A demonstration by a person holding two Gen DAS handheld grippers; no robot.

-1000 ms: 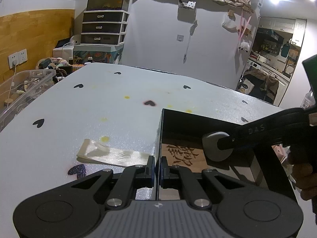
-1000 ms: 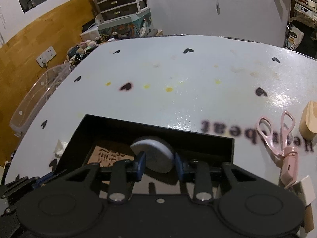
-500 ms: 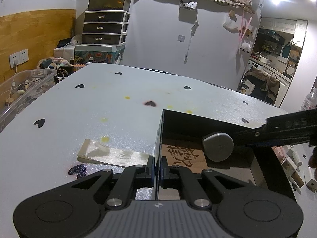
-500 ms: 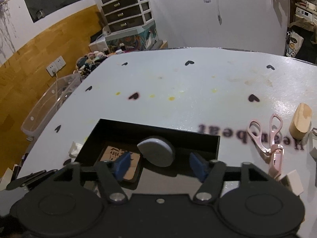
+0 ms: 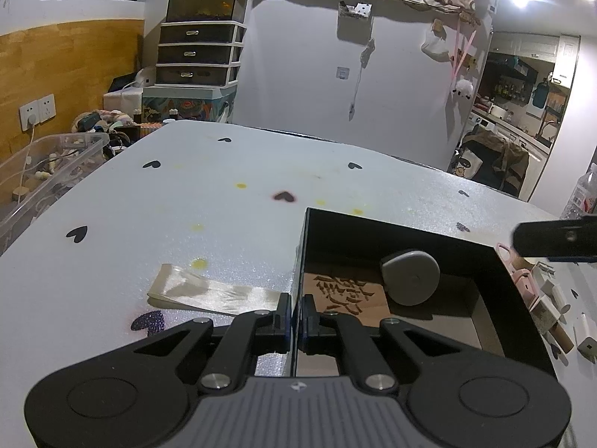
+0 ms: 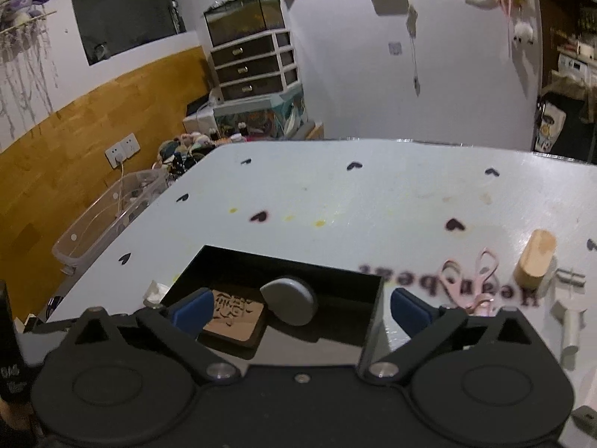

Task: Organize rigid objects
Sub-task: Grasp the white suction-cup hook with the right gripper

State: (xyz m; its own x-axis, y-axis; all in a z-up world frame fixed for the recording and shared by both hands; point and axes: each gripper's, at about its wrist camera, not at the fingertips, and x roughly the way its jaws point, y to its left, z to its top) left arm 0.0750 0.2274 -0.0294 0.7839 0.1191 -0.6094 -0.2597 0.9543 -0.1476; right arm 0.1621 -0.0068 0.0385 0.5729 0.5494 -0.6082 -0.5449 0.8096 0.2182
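Right tool [image 6: 298,308] withdrawn, wide open, left tool [image 5: 296,315] clamping box wall [image 5: 298,261]

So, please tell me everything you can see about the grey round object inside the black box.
The grey disc is flat and nearly round, with one slightly pointed corner and a tiny dot at its centre. It looks like smooth matte plastic. It stands tilted inside the black box, apparently leaning on the far wall, its lower edge on the floor beside the brown patterned card. No gripper touches it: the right gripper is open.
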